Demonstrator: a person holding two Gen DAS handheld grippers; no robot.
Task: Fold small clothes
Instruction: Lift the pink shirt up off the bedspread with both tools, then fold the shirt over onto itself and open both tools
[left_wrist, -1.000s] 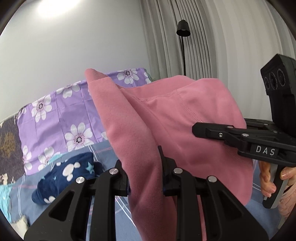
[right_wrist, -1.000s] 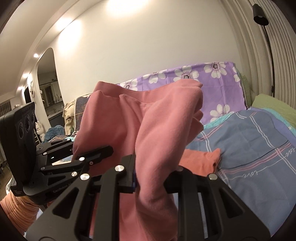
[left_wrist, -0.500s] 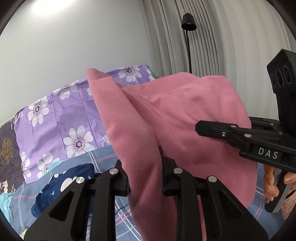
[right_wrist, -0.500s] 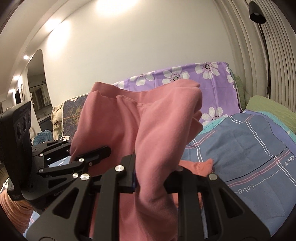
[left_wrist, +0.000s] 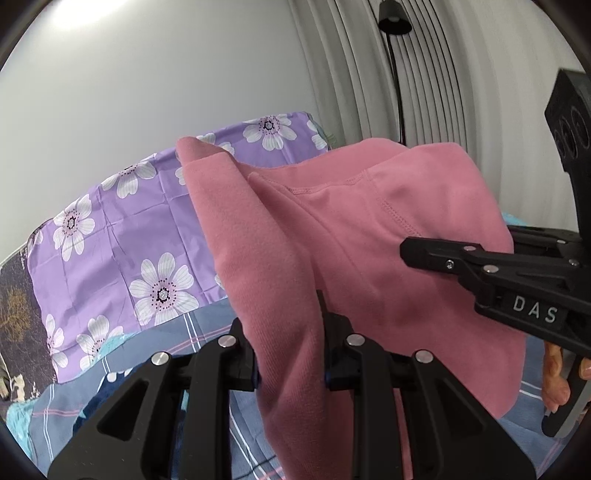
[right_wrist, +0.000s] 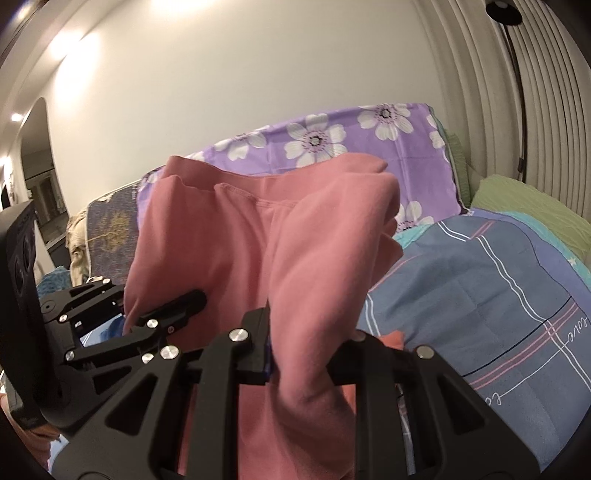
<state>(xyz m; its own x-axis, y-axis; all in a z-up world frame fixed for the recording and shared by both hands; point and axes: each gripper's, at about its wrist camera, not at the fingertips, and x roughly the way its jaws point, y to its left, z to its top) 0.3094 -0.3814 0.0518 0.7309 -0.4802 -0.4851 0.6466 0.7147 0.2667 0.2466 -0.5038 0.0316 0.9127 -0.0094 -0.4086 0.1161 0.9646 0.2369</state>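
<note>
Your garment (left_wrist: 351, 236) hangs between both tongs, above the bed (right_wrist: 480, 295). Your left tongs (left_wrist: 290, 354) pinch its left fold, your right tongs (right_wrist: 306, 347) its right. Behind it, the floral sheet (left_wrist: 122, 229) stands against the wall (left_wrist: 147, 74); the floor lamp (left_wrist: 397, 55) lies rightward.

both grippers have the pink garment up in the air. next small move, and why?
Probably lower it onto the blue plaid bedspread. Left gripper and right gripper are each clamped on the pink garment, which hangs bunched between them, so it needs laying flat before any fold.
</note>
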